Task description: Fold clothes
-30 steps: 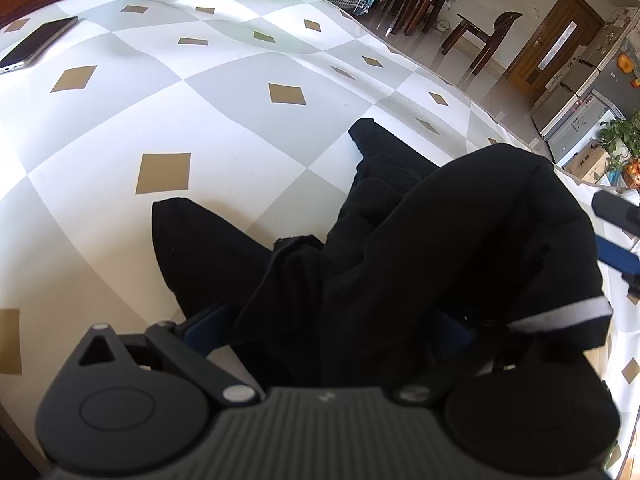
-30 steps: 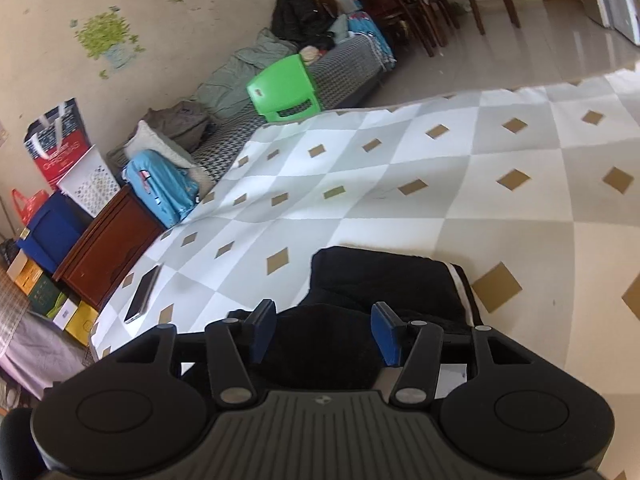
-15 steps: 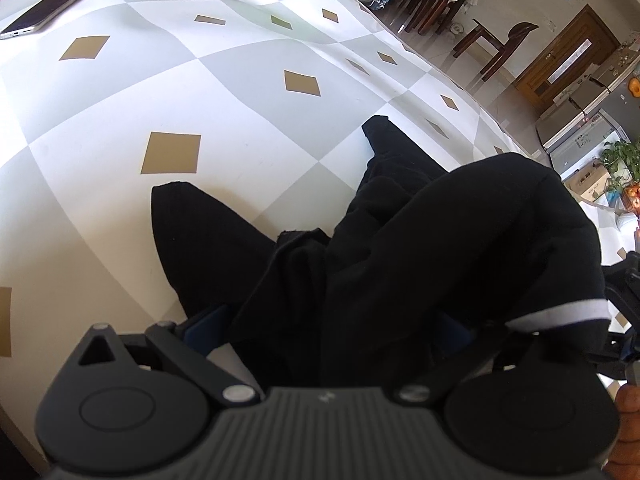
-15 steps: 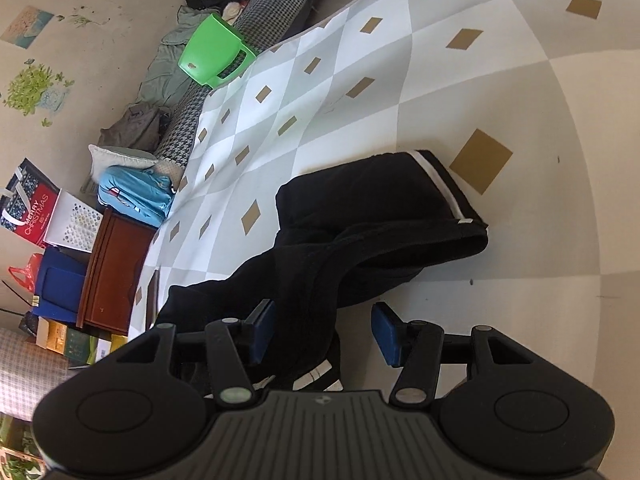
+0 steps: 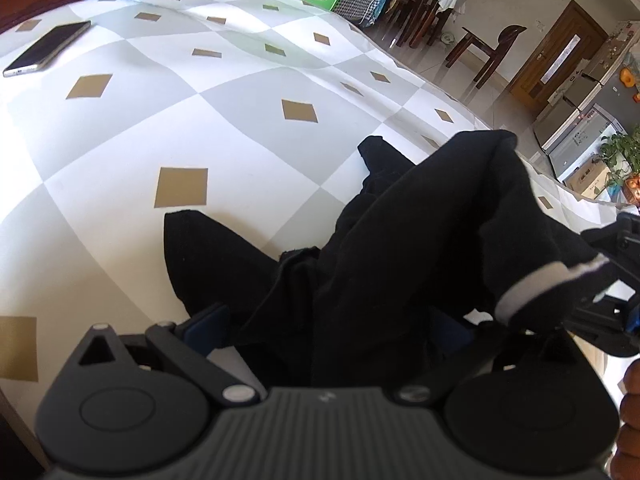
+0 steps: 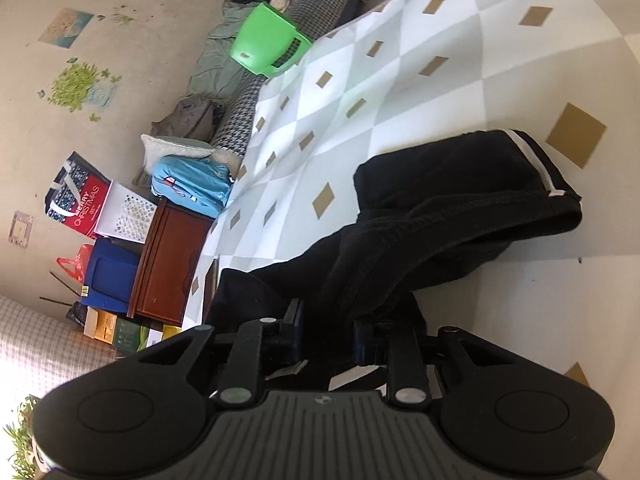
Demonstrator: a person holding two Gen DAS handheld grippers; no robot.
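Right wrist view: my right hand-held gripper (image 6: 324, 334), wide a moment ago, is closing on the crumpled black fabric garment (image 6: 440, 216); my left hand-held gripper (image 5: 320, 332) still clamps it, so lifting can begin.

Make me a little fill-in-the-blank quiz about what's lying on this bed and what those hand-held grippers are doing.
1. The garment being folded is ____ in colour.
2. Its cuff carries a ____ stripe.
3. On the far side of the checked bedspread lies a ____, flat and dark.
4. The plastic stool at the bed's edge is ____.

Both the left hand-held gripper and the right hand-held gripper have cloth between their fingers.

Missing words: black; white; phone; green
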